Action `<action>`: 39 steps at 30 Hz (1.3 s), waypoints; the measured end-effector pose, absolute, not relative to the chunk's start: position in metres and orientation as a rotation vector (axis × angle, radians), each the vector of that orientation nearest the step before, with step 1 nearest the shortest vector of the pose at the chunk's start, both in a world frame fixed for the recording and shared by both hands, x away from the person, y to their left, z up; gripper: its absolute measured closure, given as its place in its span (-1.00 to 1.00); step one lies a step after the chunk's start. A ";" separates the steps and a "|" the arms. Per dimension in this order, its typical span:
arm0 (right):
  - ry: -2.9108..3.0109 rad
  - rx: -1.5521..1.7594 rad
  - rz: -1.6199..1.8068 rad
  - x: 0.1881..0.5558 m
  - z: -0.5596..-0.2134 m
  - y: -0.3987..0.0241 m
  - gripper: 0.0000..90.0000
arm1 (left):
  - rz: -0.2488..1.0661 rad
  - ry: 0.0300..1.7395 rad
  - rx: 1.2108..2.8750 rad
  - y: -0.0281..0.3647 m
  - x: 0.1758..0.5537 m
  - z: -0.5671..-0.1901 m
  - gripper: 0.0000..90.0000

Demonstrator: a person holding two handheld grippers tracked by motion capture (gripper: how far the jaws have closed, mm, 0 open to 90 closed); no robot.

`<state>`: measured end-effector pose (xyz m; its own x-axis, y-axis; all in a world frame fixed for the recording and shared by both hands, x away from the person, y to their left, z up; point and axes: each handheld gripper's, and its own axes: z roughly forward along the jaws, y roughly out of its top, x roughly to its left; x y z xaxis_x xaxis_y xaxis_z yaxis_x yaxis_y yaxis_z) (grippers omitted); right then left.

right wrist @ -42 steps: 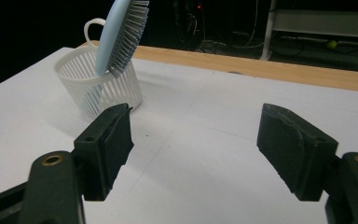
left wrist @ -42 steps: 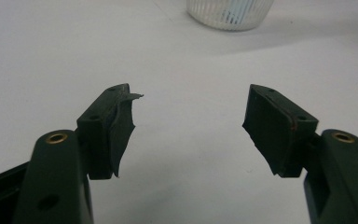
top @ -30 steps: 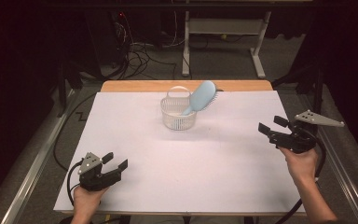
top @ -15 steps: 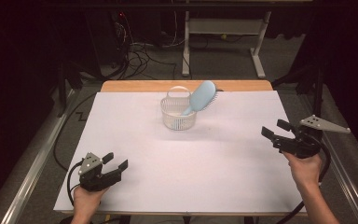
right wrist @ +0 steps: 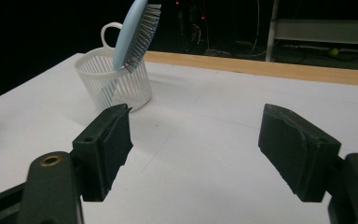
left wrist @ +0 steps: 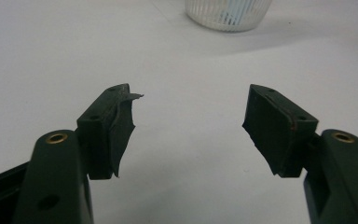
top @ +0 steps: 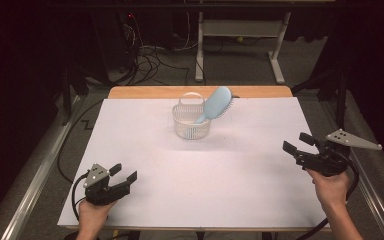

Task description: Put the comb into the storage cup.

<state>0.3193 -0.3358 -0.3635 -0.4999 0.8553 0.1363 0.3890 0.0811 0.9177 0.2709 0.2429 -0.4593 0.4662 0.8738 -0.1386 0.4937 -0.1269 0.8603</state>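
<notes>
Light blue plastic hairbrush (top: 216, 104) stands handle-down in the small white slatted plastic basket (top: 191, 121), tilted, on the far middle of the white tabletop (top: 205, 165). Left gripper (top: 122, 173) well nearer-left of basket, jaws open, empty. Right gripper (top: 298, 144) well nearer-right, jaws open, empty.

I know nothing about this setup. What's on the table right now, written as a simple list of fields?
surface: table covered in white, wooden strip along the far edge
basket: small white slatted basket with a loop handle, standing at the far middle
brush: light blue hairbrush, handle down in the basket, head leaning out over the rim
left gripper: held low at the near left corner, jaws apart, holding nothing
right gripper: at the right edge, jaws apart, holding nothing
beyond the table: cables on the floor, a white frame
</notes>
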 end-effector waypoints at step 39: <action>1.911 1.242 1.454 0.292 -0.383 -0.343 -0.45 | 0.506 1.159 1.780 0.242 0.271 -0.459 -0.26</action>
